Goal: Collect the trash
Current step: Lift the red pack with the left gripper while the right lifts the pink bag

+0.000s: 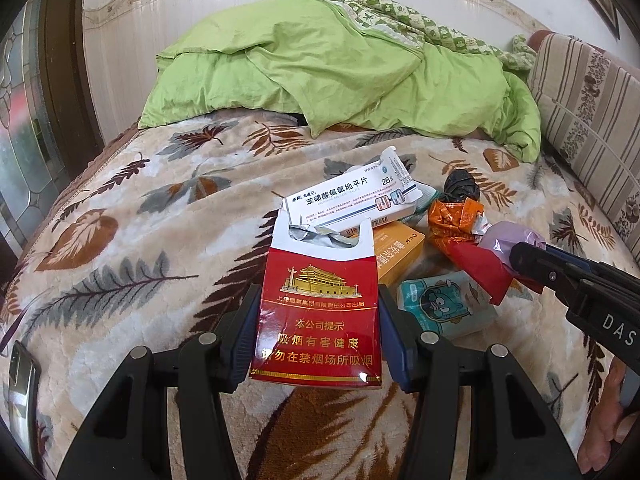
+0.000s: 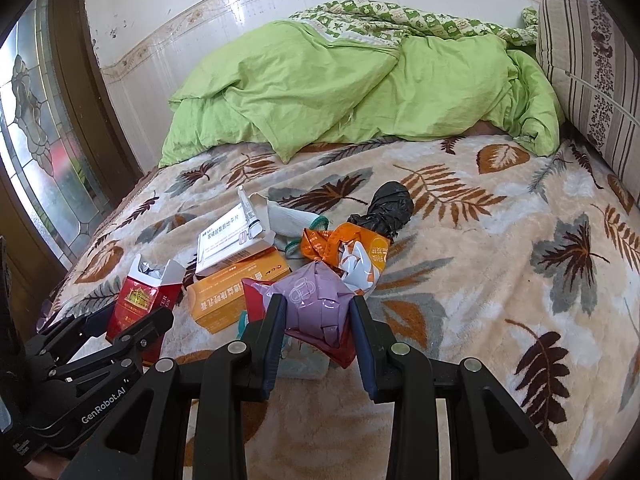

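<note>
My left gripper (image 1: 316, 312) is shut on a red cigarette pack (image 1: 318, 304) with a torn white top, held above the leaf-patterned blanket (image 1: 120, 240); the same pack (image 2: 138, 296) shows at the left of the right wrist view. My right gripper (image 2: 318, 316) is shut on a crumpled lilac and red wrapper (image 2: 316, 304), seen also as the wrapper (image 1: 504, 240) at the right of the left wrist view. Around them lie a white medicine box (image 1: 352, 200), an orange box (image 2: 236, 284), an orange foil wrapper (image 2: 348, 248), a black bag (image 2: 390, 204) and a teal tissue pack (image 1: 444, 304).
A green duvet (image 1: 340, 68) is heaped at the back against the tiled wall. A striped cushion (image 2: 592, 72) stands on the right. A dark phone (image 1: 20, 372) lies at the blanket's left edge. A stained-glass door (image 2: 40, 128) is on the left.
</note>
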A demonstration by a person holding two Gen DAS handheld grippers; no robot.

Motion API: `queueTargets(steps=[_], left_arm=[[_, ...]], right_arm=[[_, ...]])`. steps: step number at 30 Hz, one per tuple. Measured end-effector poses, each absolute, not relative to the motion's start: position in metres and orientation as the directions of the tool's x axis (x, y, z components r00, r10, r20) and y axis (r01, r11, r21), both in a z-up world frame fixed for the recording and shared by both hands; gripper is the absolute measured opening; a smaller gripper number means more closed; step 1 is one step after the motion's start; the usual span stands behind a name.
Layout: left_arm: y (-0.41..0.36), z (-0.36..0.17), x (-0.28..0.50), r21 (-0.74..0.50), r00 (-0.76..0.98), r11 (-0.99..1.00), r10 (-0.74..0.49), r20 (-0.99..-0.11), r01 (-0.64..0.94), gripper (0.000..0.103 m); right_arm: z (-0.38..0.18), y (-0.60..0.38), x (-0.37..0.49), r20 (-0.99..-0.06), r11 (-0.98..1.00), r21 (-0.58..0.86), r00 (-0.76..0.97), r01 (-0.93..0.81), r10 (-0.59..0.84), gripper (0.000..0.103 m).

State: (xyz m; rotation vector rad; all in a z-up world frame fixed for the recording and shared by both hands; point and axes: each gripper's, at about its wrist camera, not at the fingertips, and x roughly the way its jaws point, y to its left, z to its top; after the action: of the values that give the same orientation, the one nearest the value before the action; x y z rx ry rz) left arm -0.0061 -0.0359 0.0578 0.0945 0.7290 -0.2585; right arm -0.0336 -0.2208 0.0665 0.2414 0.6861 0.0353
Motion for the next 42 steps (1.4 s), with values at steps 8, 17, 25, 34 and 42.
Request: queueTargets(steps=[8,17,25,34,42], left_arm=[[-0.0366,0.056,-0.0059,-0.011,0.713,0.964,-0.204,-0.67,0.266,0.053],[-0.0365,0.0563,-0.0061,-0.011,0.713,0.964,-0.205,-0.67,0.267,0.053],[-0.0371,0.0574,-0.0077,-0.016,0.713,0.963,-0.211,-0.669,0.27,0.053],[-0.0411,0.0596,-0.009,-0.021,0.713,0.961,-0.219,-0.666,0.276,0.053],[-0.0455,0.0616,-0.0098,-0.036,0.712,0.959,-0.234,-0.663,0.281,0.053]], right_arm=[[0.0667,-0.2203,-0.0334,-0.624,0.972,0.231,0.774,0.048,0.11,0.035],[0.0658,-0.2181,-0.0341,-0.627,0.972,0.229,0.771,0.048,0.11,0.035],[0.066,-0.2187,-0.0344,-0.627,0.973,0.225,0.772,0.05,0.105,0.035],[0.0673,-0.2218,-0.0343,-0.63,0.973,0.221,0.771,0.062,0.094,0.035],[0.0704,-0.2238,-0.0376,-0.623,0.973,0.221,0.777,0.067,0.088,0.035]])
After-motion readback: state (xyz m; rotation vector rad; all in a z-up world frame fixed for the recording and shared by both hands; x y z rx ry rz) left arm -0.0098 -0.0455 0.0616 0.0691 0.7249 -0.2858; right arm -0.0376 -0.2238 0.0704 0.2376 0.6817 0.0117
